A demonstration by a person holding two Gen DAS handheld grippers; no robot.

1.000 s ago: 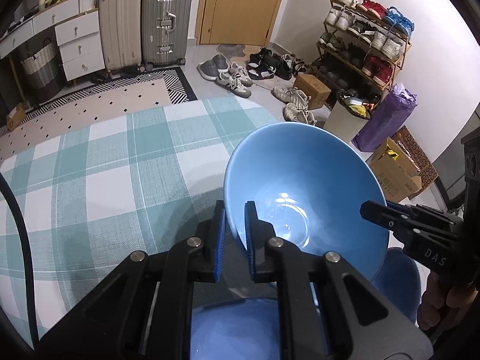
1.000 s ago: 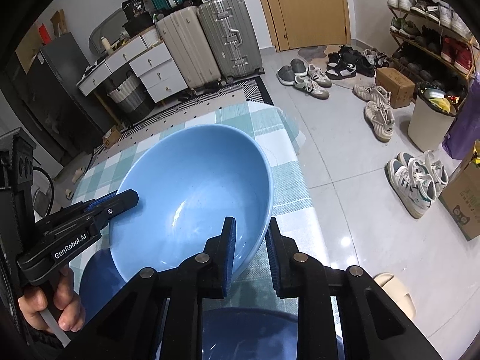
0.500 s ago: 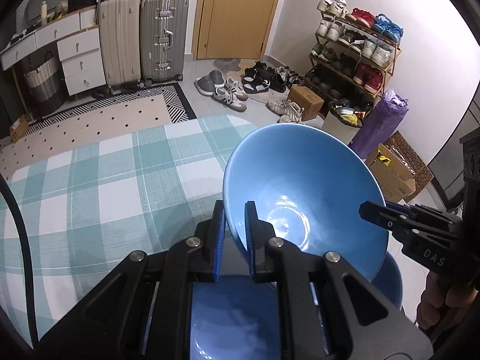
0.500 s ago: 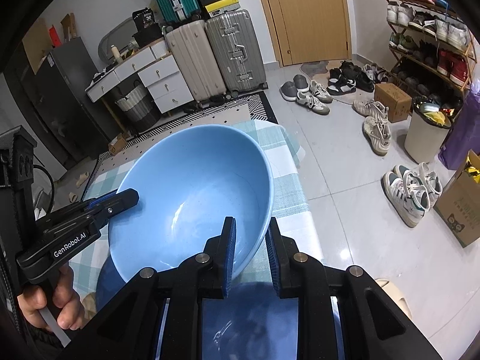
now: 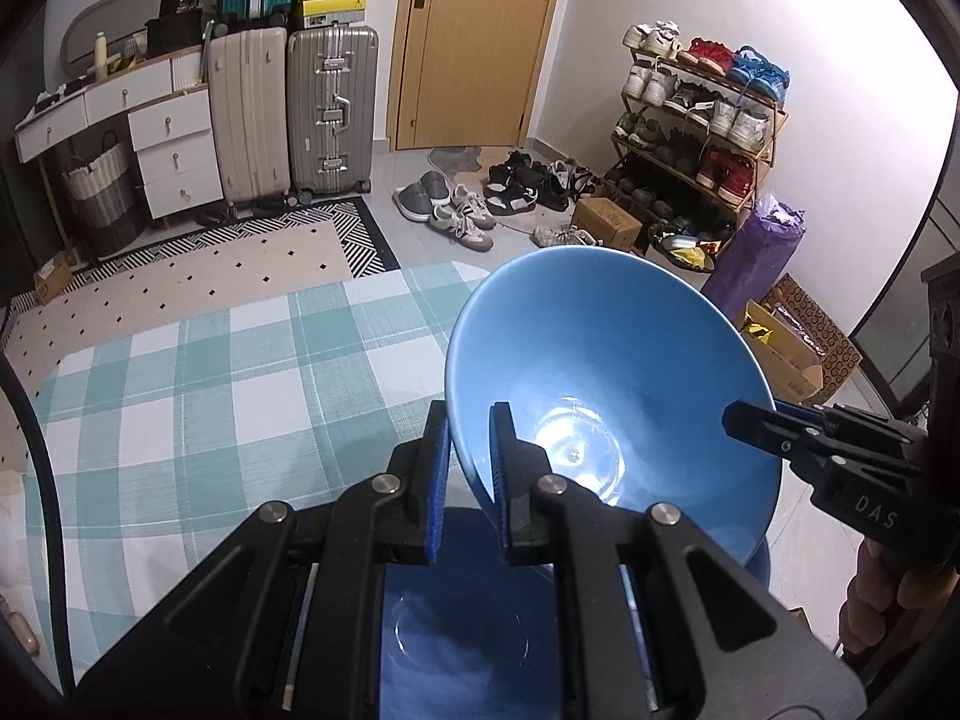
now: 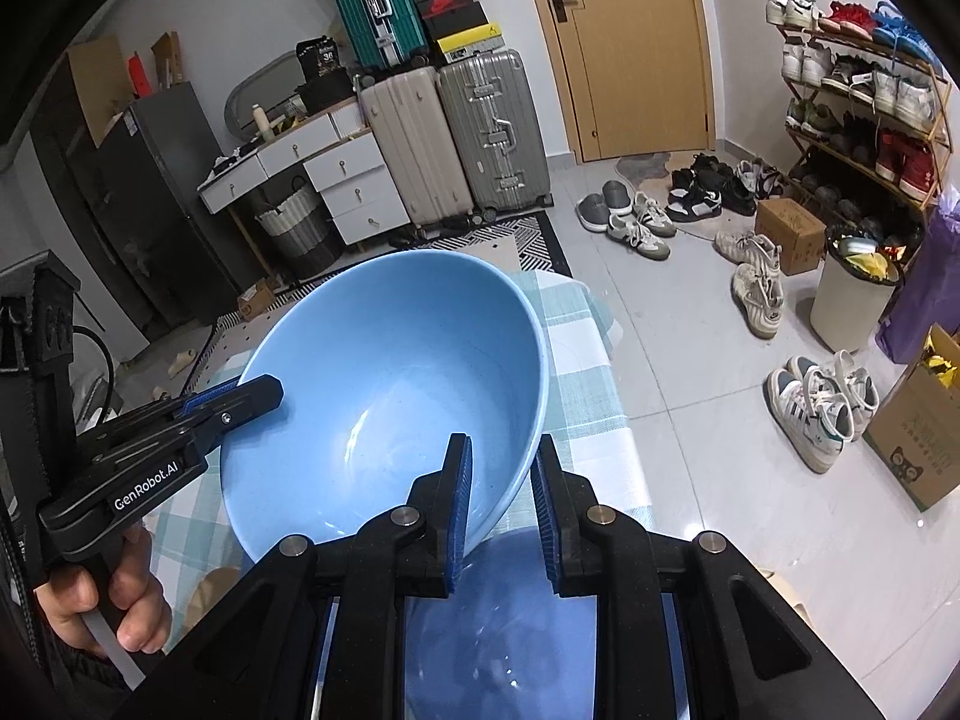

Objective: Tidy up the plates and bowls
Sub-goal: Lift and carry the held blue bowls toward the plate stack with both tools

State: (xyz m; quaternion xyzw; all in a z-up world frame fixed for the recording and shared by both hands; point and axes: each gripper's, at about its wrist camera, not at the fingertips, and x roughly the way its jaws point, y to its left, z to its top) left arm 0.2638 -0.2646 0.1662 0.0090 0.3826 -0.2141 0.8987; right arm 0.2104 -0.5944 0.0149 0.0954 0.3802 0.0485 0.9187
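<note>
**Bowl coming up off the stack, both grippers on the rim**

Both grippers are gripping one light blue bowl (image 5: 606, 384) by opposite sides of its rim. Left gripper (image 5: 465, 450) jaws are closed on the near-left rim, wall pinched between the pads. Right gripper (image 6: 501, 498) jaws are clamped on the right rim the same way; in the left wrist view it is showing as the black finger at the bowl's far edge (image 5: 774, 426).

What has changed over the last second: the bowl is riding higher. Compared with a second ago, more checked tablecloth (image 5: 180, 408) and floor are showing around it, and the darker blue dish (image 5: 456, 630) underneath is appearing further below and more fully exposed. Jaw positions on the rim are looking identical across the frames, so no slip.

Bowl now: in the air, tilted, mouth facing the cameras, hanging over the darker dish at the table's near edge and clear of it as far as the views are showing. Whether that lower piece is a plate or a bowl is hard to call; the grippers are blocking most of it.

Judgement: lift phase is progressing, transport is coming next. The bowl is separated from whatever it was sitting in, so it is free to go to its sorted spot. Risk: the thin rim pinch on a tilted bowl is leaving little margin if the two hands drift apart.
</note>
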